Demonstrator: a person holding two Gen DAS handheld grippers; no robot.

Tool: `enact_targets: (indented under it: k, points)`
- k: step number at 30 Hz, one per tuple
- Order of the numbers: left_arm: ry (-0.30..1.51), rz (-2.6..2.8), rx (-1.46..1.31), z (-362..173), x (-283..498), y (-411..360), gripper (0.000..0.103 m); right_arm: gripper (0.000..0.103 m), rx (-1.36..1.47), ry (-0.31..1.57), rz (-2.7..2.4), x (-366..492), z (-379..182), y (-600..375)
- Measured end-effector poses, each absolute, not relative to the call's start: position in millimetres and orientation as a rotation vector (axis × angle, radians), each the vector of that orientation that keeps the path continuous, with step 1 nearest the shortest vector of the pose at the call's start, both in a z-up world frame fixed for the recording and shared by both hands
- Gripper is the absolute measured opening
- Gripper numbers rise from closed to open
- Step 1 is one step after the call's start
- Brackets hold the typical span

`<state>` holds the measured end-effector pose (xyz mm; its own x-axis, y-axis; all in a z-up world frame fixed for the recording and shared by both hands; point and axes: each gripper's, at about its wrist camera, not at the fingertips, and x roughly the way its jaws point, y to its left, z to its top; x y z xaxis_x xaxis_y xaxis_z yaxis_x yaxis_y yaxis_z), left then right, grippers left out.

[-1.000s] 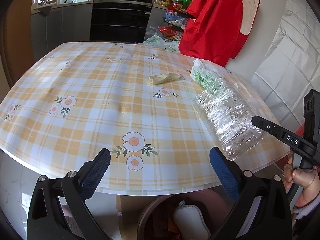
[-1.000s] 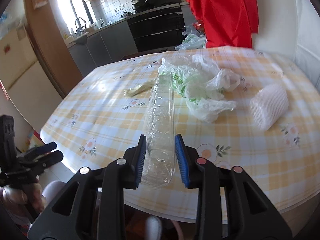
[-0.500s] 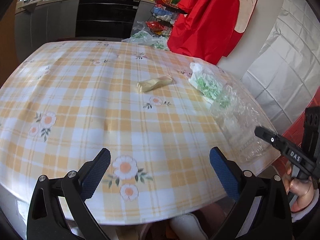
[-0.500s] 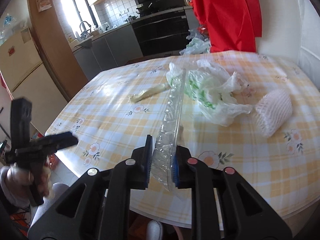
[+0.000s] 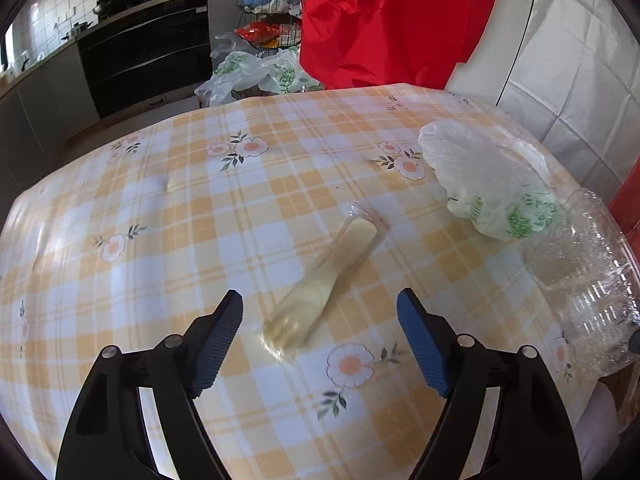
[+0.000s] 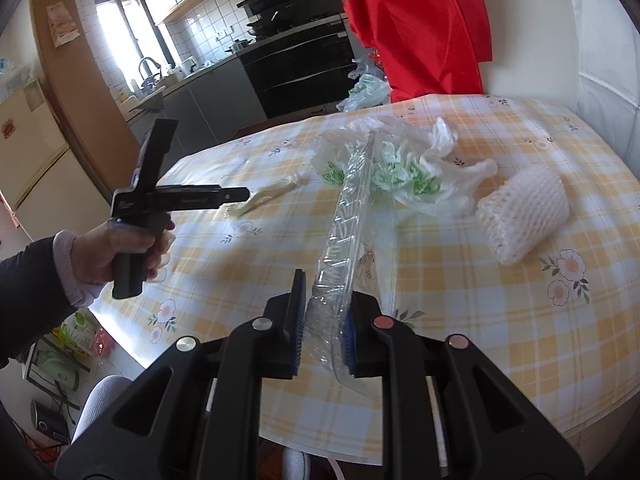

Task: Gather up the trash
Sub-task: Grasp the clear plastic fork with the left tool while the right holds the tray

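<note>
My right gripper (image 6: 322, 320) is shut on the end of a clear crushed plastic bottle (image 6: 346, 220), squeezing it flat; the bottle also shows at the right of the left wrist view (image 5: 580, 272). My left gripper (image 5: 320, 340) is open and empty, just short of a pale yellow wrapper (image 5: 324, 284) lying between its fingers' line on the checked tablecloth (image 5: 200, 220). From the right wrist view the left gripper (image 6: 240, 194) points at that wrapper (image 6: 264, 196). A crumpled white and green plastic bag (image 5: 484, 184) lies beyond the bottle.
A white foam net sleeve (image 6: 524, 212) lies on the table at the right. A red cloth (image 5: 384, 20) hangs behind the table. More plastic bags (image 5: 256, 74) sit beyond the far edge. Kitchen counters and an oven (image 6: 296, 68) stand at the back.
My left gripper moved forward over the table to the yellow wrapper. My right gripper squeezed further shut on the bottle, flattening it.
</note>
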<state>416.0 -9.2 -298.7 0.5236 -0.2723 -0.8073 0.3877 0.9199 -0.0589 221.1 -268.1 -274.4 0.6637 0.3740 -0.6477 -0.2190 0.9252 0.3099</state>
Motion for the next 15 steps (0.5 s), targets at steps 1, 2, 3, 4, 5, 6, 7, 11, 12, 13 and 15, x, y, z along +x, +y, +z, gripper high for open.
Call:
enact_targets:
  k: [1, 2, 3, 4, 5, 6, 7, 11, 12, 13, 15]
  points:
    - [0.946, -0.397, 0.155, -302.0, 421.1, -13.8, 0.074, 0.019, 0.210, 0.777, 0.334, 221.7, -274.4, -268.9]
    - [0.953, -0.390, 0.183, -306.4, 426.9, -19.5, 0.071, 0.019, 0.210, 0.777, 0.330, 222.6, -274.5, -270.3]
    - [0.962, -0.387, 0.201, -311.3, 430.6, -23.0, 0.070, 0.019, 0.210, 0.778, 0.325, 224.0, -274.7, -272.4]
    - [0.975, -0.380, 0.212, -315.4, 434.5, -25.1, 0.065, 0.019, 0.211, 0.779, 0.321, 224.8, -275.2, -273.3]
    - [0.987, -0.376, 0.215, -319.9, 437.6, -26.5, 0.060, 0.019, 0.213, 0.781, 0.318, 224.7, -275.8, -273.8]
    - [1.001, -0.371, 0.216, -323.4, 439.7, -27.6, 0.052, 0.019, 0.215, 0.783, 0.316, 225.7, -276.3, -274.6]
    - [1.000, -0.375, 0.210, -324.5, 440.9, -27.8, 0.039, 0.019, 0.216, 0.785, 0.314, 225.4, -276.5, -274.3]
    - [1.002, -0.367, 0.241, -321.8, 431.9, -28.9, 0.018, 0.019, 0.216, 0.788, 0.312, 223.1, -275.5, -270.9]
    - [1.006, -0.370, 0.250, -321.4, 427.0, -28.1, 0.018, 0.019, 0.216, 0.788, 0.314, 222.4, -274.8, -270.1]
    - [1.009, -0.372, 0.254, -320.1, 422.3, -27.5, 0.018, 0.019, 0.218, 0.788, 0.317, 221.5, -273.4, -268.7]
    - [1.003, -0.365, 0.264, -315.2, 411.5, -23.8, 0.018, 0.019, 0.216, 0.785, 0.324, 217.6, -269.6, -264.7]
